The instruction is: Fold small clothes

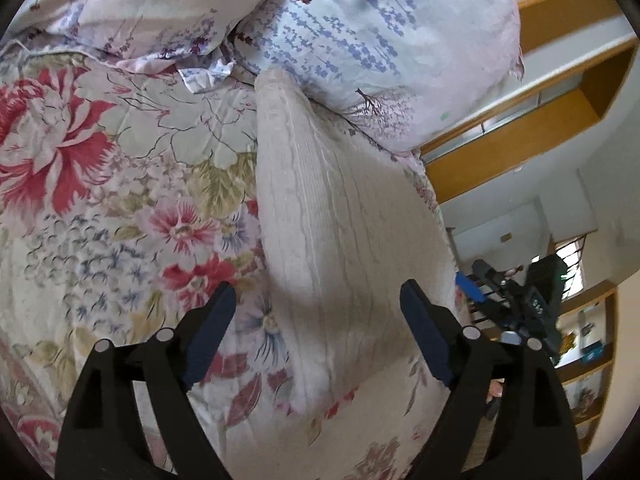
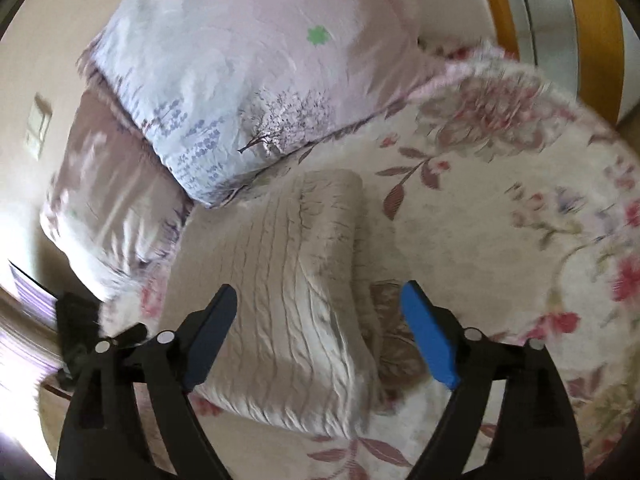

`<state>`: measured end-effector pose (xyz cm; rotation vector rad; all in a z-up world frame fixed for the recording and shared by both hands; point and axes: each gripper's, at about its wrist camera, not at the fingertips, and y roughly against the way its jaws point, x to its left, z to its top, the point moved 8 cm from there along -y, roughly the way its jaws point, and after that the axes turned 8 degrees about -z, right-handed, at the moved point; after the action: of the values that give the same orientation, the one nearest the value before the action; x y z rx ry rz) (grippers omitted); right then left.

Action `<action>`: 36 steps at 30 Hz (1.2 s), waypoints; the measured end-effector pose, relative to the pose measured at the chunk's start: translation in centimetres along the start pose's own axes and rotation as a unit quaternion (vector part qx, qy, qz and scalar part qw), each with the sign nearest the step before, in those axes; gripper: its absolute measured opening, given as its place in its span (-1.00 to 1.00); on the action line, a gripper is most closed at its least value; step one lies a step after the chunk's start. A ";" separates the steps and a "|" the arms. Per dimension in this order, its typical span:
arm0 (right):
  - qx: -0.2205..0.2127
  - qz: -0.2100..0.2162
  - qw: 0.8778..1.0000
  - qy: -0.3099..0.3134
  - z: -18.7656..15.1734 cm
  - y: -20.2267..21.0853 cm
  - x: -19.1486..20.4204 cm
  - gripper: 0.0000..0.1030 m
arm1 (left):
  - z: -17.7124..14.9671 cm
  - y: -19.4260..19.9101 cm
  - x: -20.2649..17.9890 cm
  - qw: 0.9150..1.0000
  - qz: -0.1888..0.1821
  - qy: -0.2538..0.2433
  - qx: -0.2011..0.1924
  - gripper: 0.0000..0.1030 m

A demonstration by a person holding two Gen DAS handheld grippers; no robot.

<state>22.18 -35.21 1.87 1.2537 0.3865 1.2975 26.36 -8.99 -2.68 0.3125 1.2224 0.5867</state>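
A pale beige ribbed garment (image 1: 340, 216) lies folded into a long flat shape on the floral bedspread (image 1: 120, 184). My left gripper (image 1: 318, 300) hovers over its near end, jaws wide apart, with nothing pressed between the pads. In the right wrist view the same garment (image 2: 292, 280) lies as a folded rectangle. Above it my right gripper (image 2: 320, 300) is open and holds no cloth. The right gripper (image 1: 516, 300) also shows at the right edge of the left wrist view, beside the garment.
Two pillows (image 1: 380, 40) (image 1: 140, 4) in pale floral covers lie just beyond the garment's far end. A wooden bed frame (image 1: 520, 128) and a white wall run along the right. Shelves (image 1: 588, 352) stand past the bed's edge.
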 end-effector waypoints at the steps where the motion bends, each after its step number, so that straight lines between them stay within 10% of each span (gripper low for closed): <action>1: 0.012 0.012 1.000 -0.014 0.3 -0.6 0.0 0.67 | 0.4 -0.2 0.2 1.000 -0.006 0.009 -0.001 0.63; 21: 0.111 0.091 0.989 -0.039 1.0 -7.5 -0.4 0.65 | 4.2 -4.9 0.6 0.999 -0.034 0.042 0.007 0.54; 29: 0.108 0.119 0.986 -0.034 0.5 -8.2 0.1 -0.24 | 4.3 -5.6 1.1 0.999 -0.027 0.045 0.006 0.03; 36: 0.067 0.151 0.986 -0.023 0.4 -5.5 2.9 -0.39 | 3.8 -3.1 -0.1 0.998 -0.048 0.029 -0.002 -0.31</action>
<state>26.10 -31.74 -1.45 1.4943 0.2610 1.5143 30.72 -11.30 -2.98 0.2345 1.2840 0.5178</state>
